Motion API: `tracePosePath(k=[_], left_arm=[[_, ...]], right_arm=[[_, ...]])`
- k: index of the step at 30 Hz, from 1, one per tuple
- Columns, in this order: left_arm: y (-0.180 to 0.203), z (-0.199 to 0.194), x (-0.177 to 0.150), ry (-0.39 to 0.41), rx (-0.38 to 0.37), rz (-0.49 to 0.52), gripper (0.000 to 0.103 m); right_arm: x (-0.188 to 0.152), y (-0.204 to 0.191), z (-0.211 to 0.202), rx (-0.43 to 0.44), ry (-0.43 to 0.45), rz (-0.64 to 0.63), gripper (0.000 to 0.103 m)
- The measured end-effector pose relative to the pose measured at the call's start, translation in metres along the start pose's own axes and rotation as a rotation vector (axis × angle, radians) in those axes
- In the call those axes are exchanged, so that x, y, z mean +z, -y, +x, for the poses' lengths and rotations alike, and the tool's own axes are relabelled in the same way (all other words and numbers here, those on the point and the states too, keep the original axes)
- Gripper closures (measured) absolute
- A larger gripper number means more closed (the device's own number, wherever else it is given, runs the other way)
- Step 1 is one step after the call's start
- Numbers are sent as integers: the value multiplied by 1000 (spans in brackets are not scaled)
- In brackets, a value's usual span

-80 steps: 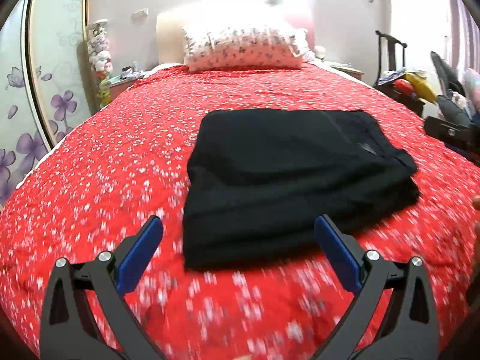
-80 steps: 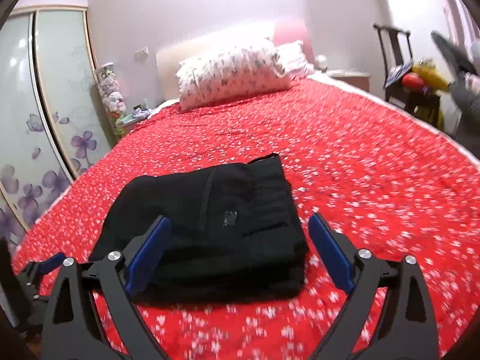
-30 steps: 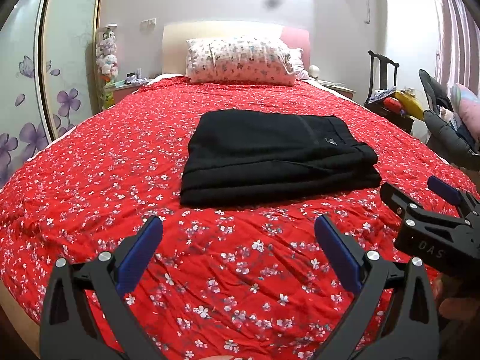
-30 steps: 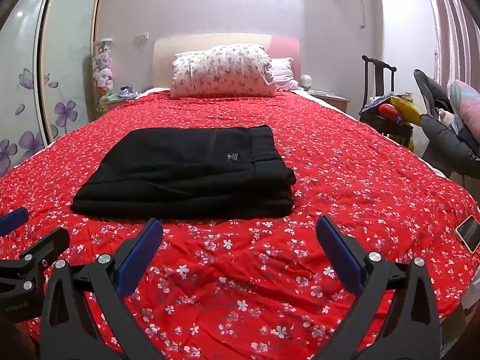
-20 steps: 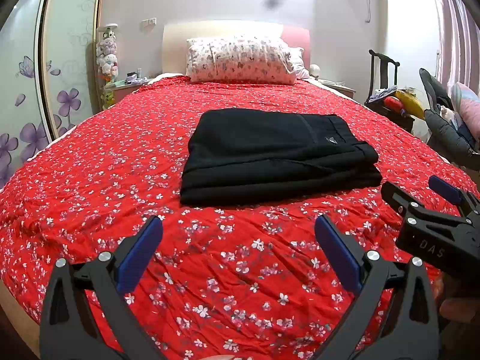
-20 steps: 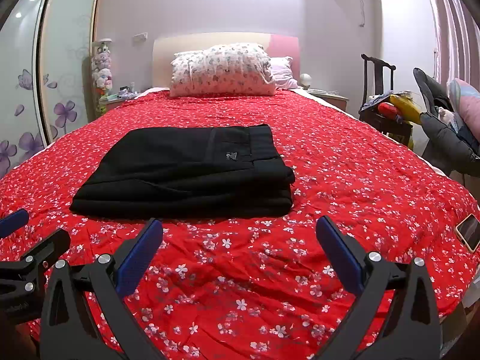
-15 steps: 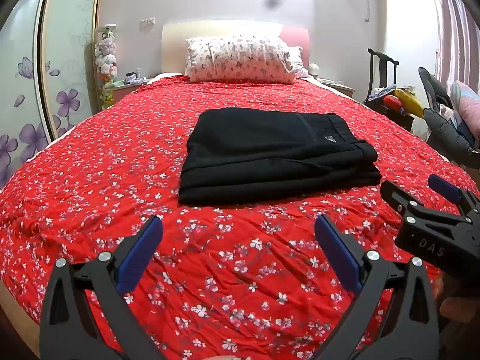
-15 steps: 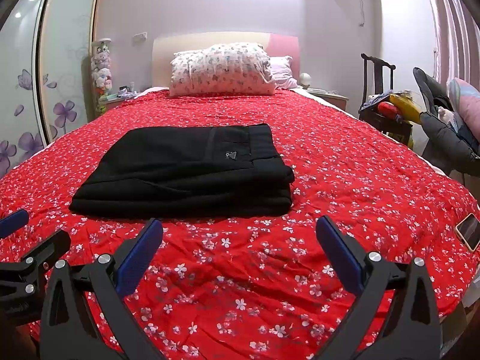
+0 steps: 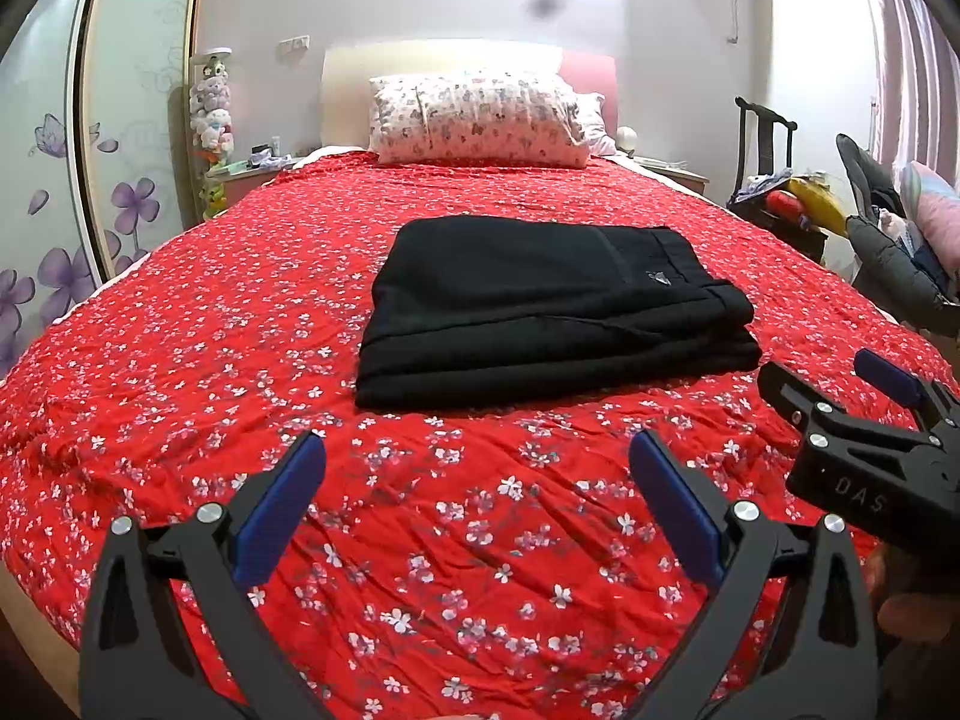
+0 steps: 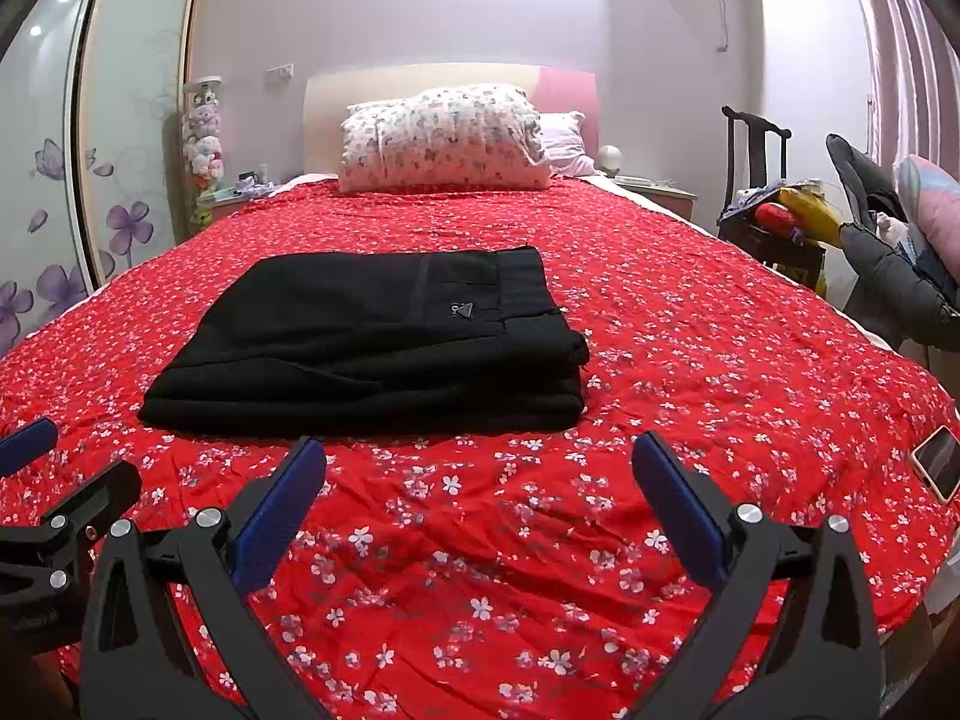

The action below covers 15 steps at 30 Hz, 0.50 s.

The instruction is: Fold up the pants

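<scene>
now the black fabric pants (image 9: 552, 306) lie folded in a neat stack mid-bed on the red flowered bedspread (image 9: 468, 528), so hold your left gripper (image 9: 477, 501) and right gripper (image 10: 480, 504) wide open, empty, well short of it.

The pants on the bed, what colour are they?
The folded pants are plain black, clearest in the right wrist view.
</scene>
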<state>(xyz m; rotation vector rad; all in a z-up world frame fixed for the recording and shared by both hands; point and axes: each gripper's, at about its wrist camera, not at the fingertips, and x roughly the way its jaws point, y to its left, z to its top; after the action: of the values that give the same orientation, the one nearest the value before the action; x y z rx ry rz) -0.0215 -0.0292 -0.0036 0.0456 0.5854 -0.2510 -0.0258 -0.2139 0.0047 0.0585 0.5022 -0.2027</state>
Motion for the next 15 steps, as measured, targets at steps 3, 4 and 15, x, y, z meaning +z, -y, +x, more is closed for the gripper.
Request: tracePosePath(k=[3,4,15], left_arm=[[0,0,0,-1,0,-1,2],[-1,1,1,-3,-1,0,2],[-3,1,0,-6,1,-1,2]], right_arm=[[0,0,0,0,-1,0,1],[0,0,0,0,0,1,1],[0,0,0,0,-2,1,1]])
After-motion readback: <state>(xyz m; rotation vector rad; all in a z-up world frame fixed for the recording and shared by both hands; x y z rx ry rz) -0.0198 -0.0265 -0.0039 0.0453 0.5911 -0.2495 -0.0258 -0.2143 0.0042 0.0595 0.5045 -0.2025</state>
